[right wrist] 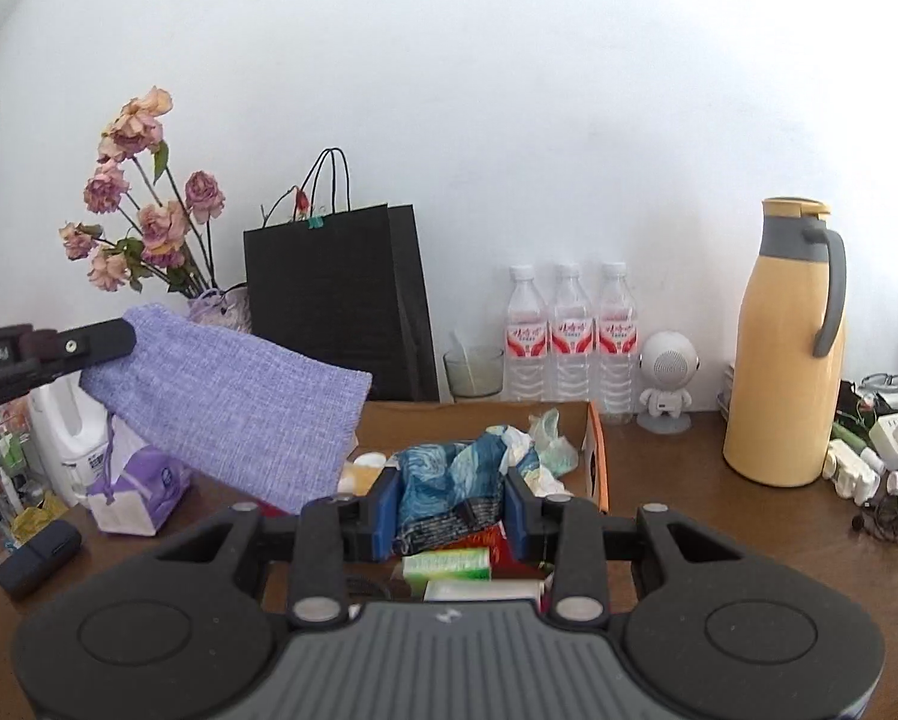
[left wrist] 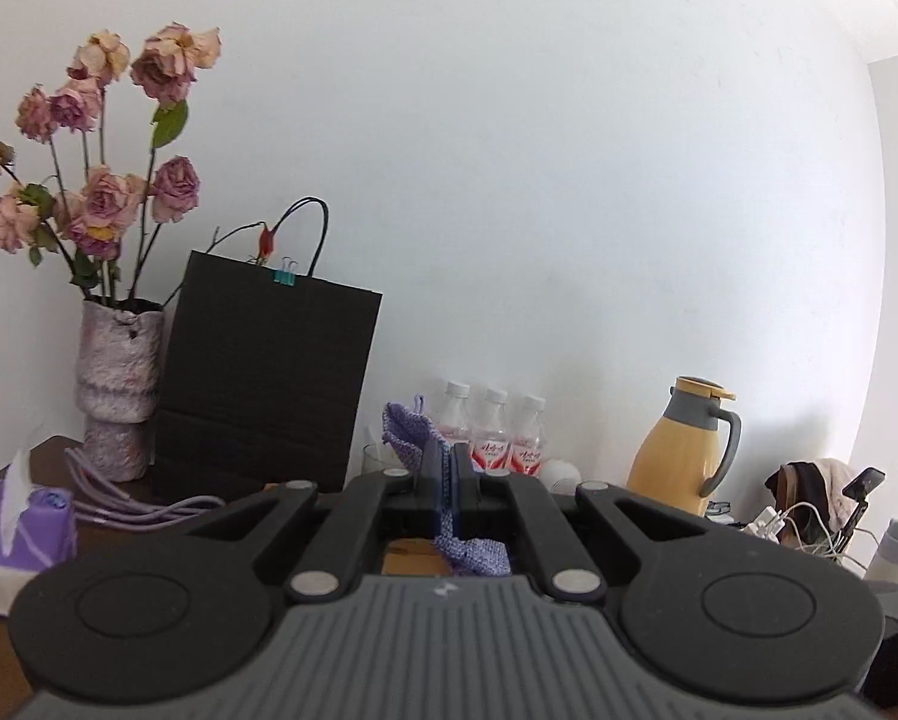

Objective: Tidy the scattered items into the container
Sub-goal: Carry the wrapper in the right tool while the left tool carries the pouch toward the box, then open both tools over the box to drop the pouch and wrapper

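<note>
My left gripper (right wrist: 126,333) fingers pinched tight on purple knit pouch (right wrist: 233,408), held in air left of cardboard box (right wrist: 595,450). My right gripper (right wrist: 451,504) fingers part-open around blue patterned cloth (right wrist: 449,480) over box; contact unclear. Step: carrying items to box. Next, likely: swing pouch over box, release. Count: three water bottles (right wrist: 568,330), one yellow jug (right wrist: 784,348), one black bag (right wrist: 335,300).
</note>
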The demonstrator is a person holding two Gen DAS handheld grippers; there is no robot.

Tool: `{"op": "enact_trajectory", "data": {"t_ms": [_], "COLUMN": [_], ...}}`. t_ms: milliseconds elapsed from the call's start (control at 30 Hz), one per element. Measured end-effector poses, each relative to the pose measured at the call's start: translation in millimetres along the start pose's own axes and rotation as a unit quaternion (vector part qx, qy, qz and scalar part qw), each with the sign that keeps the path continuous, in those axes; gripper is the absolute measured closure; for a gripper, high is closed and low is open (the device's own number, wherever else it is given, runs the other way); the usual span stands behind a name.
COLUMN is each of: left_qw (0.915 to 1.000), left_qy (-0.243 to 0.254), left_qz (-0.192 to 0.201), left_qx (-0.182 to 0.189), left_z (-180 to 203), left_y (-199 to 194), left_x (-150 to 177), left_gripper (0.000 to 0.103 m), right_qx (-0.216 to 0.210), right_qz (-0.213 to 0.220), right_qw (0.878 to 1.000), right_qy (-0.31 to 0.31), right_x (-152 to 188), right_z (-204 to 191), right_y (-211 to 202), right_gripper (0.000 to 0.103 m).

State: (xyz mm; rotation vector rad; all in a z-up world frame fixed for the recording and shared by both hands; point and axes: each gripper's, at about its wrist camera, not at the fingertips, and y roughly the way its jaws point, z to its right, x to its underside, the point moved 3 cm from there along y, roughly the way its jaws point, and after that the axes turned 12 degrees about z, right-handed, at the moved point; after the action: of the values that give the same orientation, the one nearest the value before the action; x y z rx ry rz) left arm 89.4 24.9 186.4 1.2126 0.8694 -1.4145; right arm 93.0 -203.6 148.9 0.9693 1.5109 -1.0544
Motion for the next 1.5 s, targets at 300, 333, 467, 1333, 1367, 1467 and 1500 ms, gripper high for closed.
{"op": "enact_trajectory", "data": {"t_ms": [300, 333, 467, 1333, 1367, 1467, 1500], "left_qw": [0.9911, 0.9876, 0.9695, 0.9710, 0.9756, 0.9821, 0.9808], "left_qy": [-0.024, -0.027, 0.032, 0.106, 0.117, 0.138, 0.145], "left_qz": [-0.123, -0.146, -0.237, -0.147, -0.106, -0.011, 0.009], "left_qx": [-0.044, -0.052, -0.056, -0.156, -0.153, -0.127, -0.129], "left_z": [-47, -52, -50, -30, -22, -3, 3], "left_y": [157, 170, 198, 87, 69, 23, 9], "left_x": [81, 96, 150, 64, 64, 68, 70], "left_gripper": [0.100, 0.100, 0.098, 0.000, 0.000, 0.000, 0.000], "right_qx": [0.020, 0.015, 0.005, 0.028, 0.026, 0.013, 0.012], "right_qz": [-0.128, -0.146, -0.207, -0.144, -0.090, 0.026, 0.047], "right_qw": [0.991, 0.989, 0.977, 0.989, 0.995, 0.997, 0.996], "right_qy": [0.014, 0.024, 0.042, -0.018, -0.041, -0.068, -0.072], "right_x": [-1, 3, 24, 1, 3, 19, 24], "right_z": [44, 46, 47, 27, 20, 5, 2], "right_y": [155, 171, 221, 140, 123, 81, 71], "right_gripper": [0.069, 0.069, 0.069, 0.021, 0.021, 0.020, 0.020]}}
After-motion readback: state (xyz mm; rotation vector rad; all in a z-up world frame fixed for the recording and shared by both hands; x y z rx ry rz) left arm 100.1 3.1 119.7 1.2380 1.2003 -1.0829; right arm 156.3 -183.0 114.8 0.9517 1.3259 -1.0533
